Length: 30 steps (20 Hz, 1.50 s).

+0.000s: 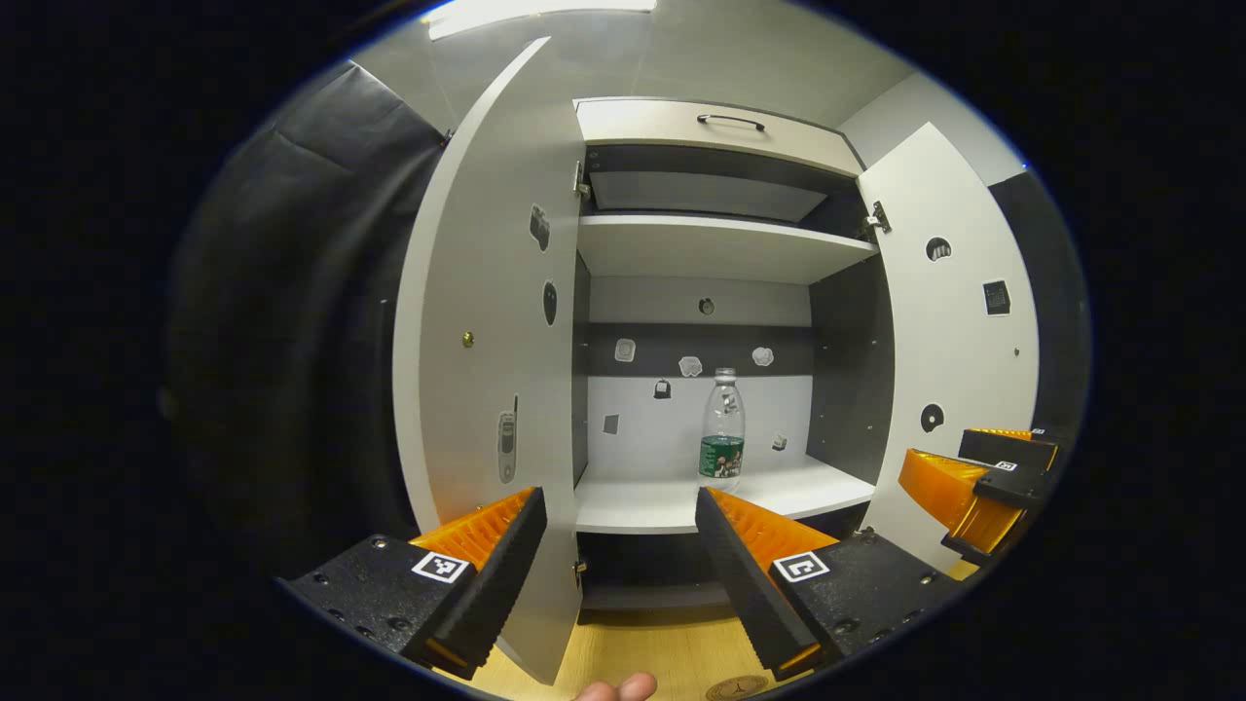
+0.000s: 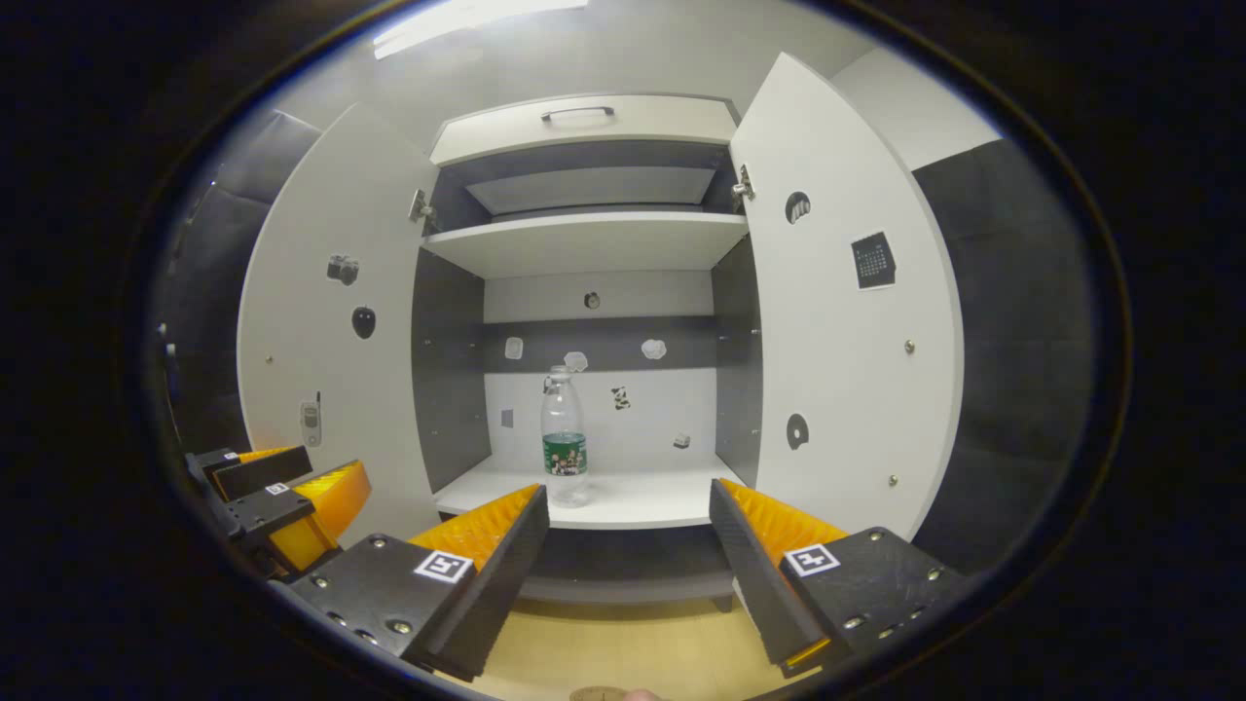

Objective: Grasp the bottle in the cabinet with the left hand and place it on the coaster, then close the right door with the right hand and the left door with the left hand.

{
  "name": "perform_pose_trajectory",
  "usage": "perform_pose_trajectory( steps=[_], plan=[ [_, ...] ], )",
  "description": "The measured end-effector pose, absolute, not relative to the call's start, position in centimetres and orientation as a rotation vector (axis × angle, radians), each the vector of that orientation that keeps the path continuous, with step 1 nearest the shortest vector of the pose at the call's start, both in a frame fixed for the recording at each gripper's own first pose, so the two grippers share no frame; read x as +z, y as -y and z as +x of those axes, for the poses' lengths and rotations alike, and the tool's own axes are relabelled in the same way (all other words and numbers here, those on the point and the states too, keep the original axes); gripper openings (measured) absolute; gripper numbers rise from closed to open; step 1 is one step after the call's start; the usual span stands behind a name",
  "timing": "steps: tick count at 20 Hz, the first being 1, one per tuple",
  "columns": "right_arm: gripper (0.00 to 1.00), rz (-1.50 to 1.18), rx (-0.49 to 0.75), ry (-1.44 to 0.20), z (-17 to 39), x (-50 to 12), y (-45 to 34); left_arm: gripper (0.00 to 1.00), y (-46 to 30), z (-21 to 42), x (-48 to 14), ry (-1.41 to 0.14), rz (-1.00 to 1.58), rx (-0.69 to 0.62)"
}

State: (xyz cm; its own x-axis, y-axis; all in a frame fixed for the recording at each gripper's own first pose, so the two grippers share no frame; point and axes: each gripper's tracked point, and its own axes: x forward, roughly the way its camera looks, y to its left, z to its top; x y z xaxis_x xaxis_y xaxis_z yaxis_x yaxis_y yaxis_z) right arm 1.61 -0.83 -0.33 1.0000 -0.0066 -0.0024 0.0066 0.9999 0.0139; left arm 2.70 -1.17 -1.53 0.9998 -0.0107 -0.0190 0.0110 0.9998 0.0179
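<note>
A clear bottle [image 1: 722,430] with a green label stands upright on the lower shelf [image 1: 672,501] of the open cabinet; the right gripper view has the same bottle [image 2: 564,438]. My left gripper [image 1: 620,555] is open and short of the shelf, with nothing between its fingers. My right gripper [image 2: 628,550] is open too and holds nothing. Both doors stand wide: the left door [image 1: 487,331] [image 2: 331,321] and the right door [image 1: 949,321] [image 2: 847,321]. A round coaster [image 1: 737,689] shows at the bottom edge on the wooden table, and again as a coaster [image 2: 599,694].
The other gripper appears at the right edge [image 1: 983,487] and at the left edge [image 2: 277,501]. An upper shelf [image 1: 720,248] and a top drawer with a handle [image 1: 730,122] sit above. A fingertip [image 1: 623,689] pokes in at the bottom. Small stickers dot the doors and back wall.
</note>
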Motion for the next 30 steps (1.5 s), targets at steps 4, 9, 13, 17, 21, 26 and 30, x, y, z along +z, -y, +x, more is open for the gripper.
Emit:
perform_pose_trajectory(
  steps=[4,9,13,17,21,26,30],
  plan=[
    [1.0,0.015,-0.007,-0.019,1.9,-0.9,1.0,0.98,2.5,4.8,-2.2,-0.031,0.011,-0.037],
    [1.0,0.008,-0.024,-0.034,2.0,-1.6,2.1,0.98,5.2,8.5,-3.0,-0.032,0.017,-0.101],
    [0.97,0.01,-0.054,-0.053,2.2,-2.1,3.7,0.98,7.6,12.1,-3.9,-0.038,0.025,-0.15],
    [1.0,0.01,-0.075,-0.078,2.3,-2.9,4.6,0.98,9.3,15.6,-4.2,-0.026,0.036,-0.177],
    [0.97,-0.005,-0.089,-0.103,2.7,-3.4,5.0,0.98,11.2,19.0,-4.6,-0.029,0.024,-0.204],
    [1.0,-0.015,-0.103,-0.136,2.8,-4.2,5.1,0.98,12.6,23.1,-5.5,-0.038,0.0,-0.21],
    [0.97,-0.026,-0.115,-0.165,3.0,-5.0,5.2,0.98,13.7,26.1,-6.0,-0.04,0.0,-0.217]
  ],
)
